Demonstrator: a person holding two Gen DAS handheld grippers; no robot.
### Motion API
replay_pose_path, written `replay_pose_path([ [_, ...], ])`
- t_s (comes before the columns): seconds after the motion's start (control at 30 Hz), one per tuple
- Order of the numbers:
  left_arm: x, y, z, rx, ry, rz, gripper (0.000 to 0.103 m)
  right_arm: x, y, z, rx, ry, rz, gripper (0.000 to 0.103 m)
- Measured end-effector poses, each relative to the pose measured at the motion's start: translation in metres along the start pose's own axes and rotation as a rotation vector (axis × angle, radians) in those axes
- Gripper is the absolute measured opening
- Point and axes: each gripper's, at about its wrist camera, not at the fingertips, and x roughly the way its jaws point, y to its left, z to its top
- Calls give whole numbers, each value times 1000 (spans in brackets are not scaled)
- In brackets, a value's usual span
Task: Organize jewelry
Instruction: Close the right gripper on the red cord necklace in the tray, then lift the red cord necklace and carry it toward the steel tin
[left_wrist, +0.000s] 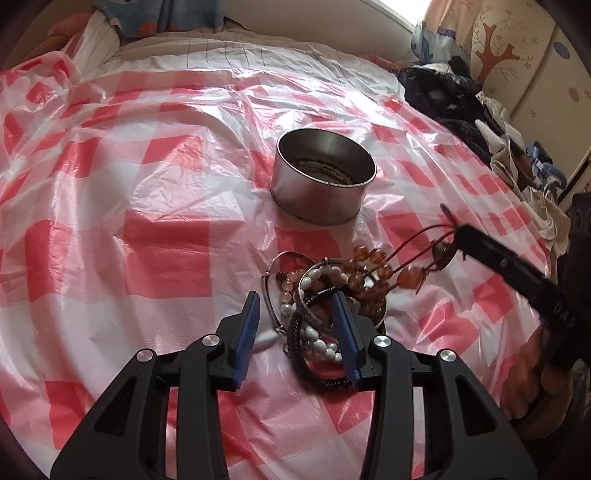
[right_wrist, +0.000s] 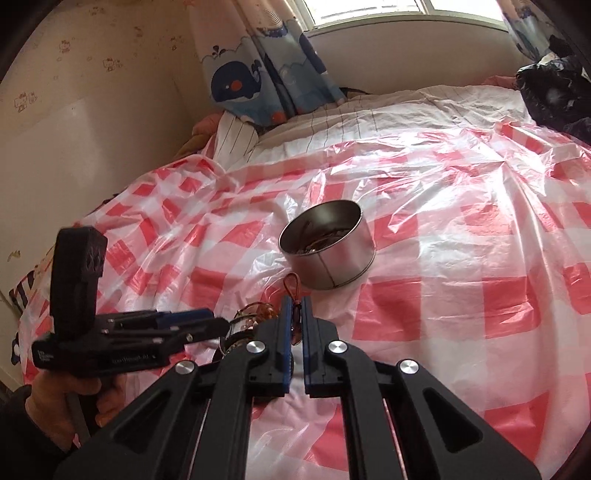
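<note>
A pile of bracelets (left_wrist: 321, 325) lies on the red-and-white checked plastic sheet (left_wrist: 147, 229): white beads, amber beads, silver bangles, a dark braided band. My left gripper (left_wrist: 297, 301) is open, its blue pads either side of the pile. My right gripper (right_wrist: 295, 301) is shut on the red cord (right_wrist: 293, 286) of an amber bead bracelet (left_wrist: 373, 273), lifting it off the pile's right side; it shows in the left wrist view (left_wrist: 458, 230). A round metal tin (left_wrist: 321, 173) stands just beyond the pile, open, with some jewelry inside; it also shows in the right wrist view (right_wrist: 327, 245).
The sheet covers a bed. Dark clothes (left_wrist: 447, 103) are heaped along the bed's right edge. A striped pillow (right_wrist: 236, 136) and whale-print curtain (right_wrist: 258, 85) are at the far end, under a window. A wall (right_wrist: 92, 110) runs along the bed's left side.
</note>
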Motion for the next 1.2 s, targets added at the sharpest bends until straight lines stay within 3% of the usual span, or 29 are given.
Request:
replay_pose_path([
  [0.23,4,-6,-3,30,12,9,38,-25,9,6,-37,-125,71,6],
  [0.37,-6,-12,-1,48,-37,-3,38,-34,15,10,-57,-172,83,5],
  [0.4,-7,-15,-1,63,-43,0,38,-33,11,10,-41,-163,102,6],
  [0.47,-5,-19,-2,87,-33,11,38,-27,3,11,26,-123,231,6],
  [0.53,1,-23,-3,106,-14,23,38,-30,4,12,3,-133,162,6],
  [0.63,6,-28,-5,129,0,28,38,-33,-7,15,94,-127,342,6],
  [0.7,7,-30,-6,138,4,30,37,-41,-3,18,52,-161,270,6],
  [0.77,8,-32,-7,150,0,43,33,-41,-6,18,69,-157,261,6],
  [0.87,8,-32,-7,157,-8,60,20,-30,-11,16,98,-121,192,6],
  [1.03,6,-37,-7,203,-27,101,10,-15,-19,9,96,-40,52,6],
  [1.07,3,-38,-6,207,-40,101,3,-11,-21,8,99,-26,38,6],
  [1.2,-11,-31,0,168,-83,69,4,-4,-25,3,104,5,9,6],
])
